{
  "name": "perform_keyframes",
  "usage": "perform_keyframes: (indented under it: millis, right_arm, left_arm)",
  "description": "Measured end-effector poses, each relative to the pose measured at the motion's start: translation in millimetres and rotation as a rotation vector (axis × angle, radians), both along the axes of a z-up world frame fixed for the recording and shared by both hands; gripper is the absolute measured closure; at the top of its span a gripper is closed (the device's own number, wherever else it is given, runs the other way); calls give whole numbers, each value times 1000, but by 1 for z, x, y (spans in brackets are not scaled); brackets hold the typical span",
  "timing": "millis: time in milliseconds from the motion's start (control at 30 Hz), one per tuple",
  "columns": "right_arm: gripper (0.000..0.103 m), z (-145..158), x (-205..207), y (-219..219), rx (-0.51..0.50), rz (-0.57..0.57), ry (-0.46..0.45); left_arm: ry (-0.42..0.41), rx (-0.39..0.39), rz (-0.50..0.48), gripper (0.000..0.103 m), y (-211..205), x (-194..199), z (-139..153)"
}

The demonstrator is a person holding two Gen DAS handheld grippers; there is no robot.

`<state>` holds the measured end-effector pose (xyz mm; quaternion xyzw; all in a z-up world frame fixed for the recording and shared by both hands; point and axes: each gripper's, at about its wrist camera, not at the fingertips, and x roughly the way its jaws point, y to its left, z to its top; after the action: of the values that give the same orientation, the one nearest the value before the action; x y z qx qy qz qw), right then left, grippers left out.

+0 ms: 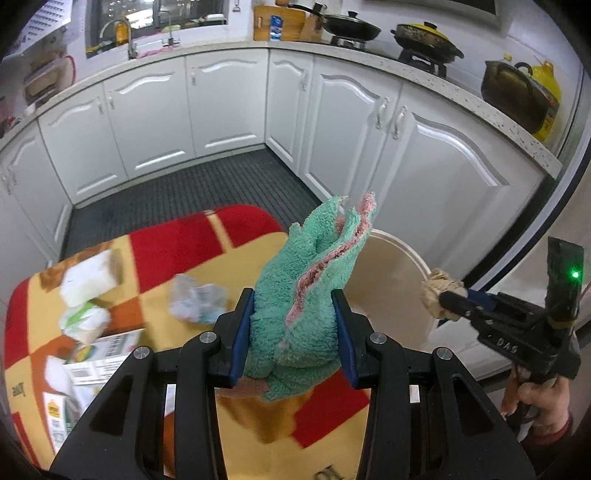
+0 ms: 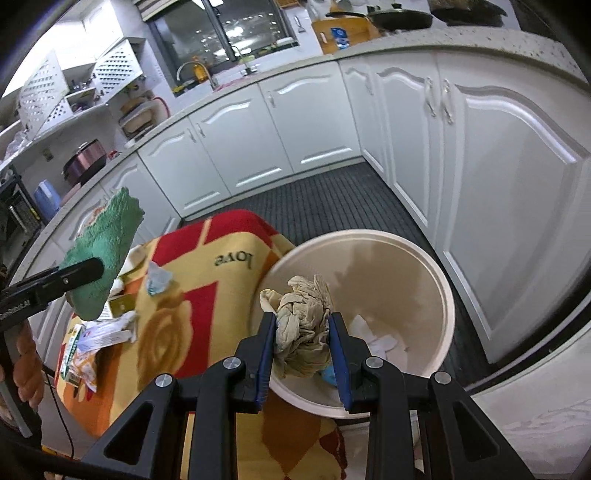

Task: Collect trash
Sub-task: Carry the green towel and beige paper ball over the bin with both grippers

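My left gripper (image 1: 295,332) is shut on a fluffy green cloth with a pink edge (image 1: 314,266), held above the red and yellow blanket (image 1: 236,266); the same green cloth (image 2: 99,254) shows at the left of the right wrist view. My right gripper (image 2: 303,343) is shut on a crumpled beige wad (image 2: 303,317), hanging over the near rim of the cream trash bucket (image 2: 439,280). The left wrist view has that beige wad (image 1: 441,291) at the right, beside the bucket (image 1: 399,262). White scraps lie in the bucket's bottom.
On the blanket lie a crumpled bluish paper (image 1: 197,301), a white block (image 1: 88,282), a green and white wrapper (image 1: 85,321) and printed boxes (image 2: 79,350). White cabinets (image 1: 229,103) ring a dark ribbed floor mat (image 2: 332,206). Pans (image 1: 351,26) stand on the counter.
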<state>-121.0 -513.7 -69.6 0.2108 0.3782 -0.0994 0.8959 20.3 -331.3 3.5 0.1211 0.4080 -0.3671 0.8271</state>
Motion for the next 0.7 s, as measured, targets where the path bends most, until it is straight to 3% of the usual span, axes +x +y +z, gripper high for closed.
perform_keyframes:
  millis: [300, 700]
  right_arm:
    - [76, -19, -3, -21, 12, -37, 32]
    - [76, -35, -3, -38, 27, -69, 60]
  left_arm:
    - [51, 28, -22, 65, -57, -5, -28]
    - [37, 75, -26, 65, -94, -10, -49]
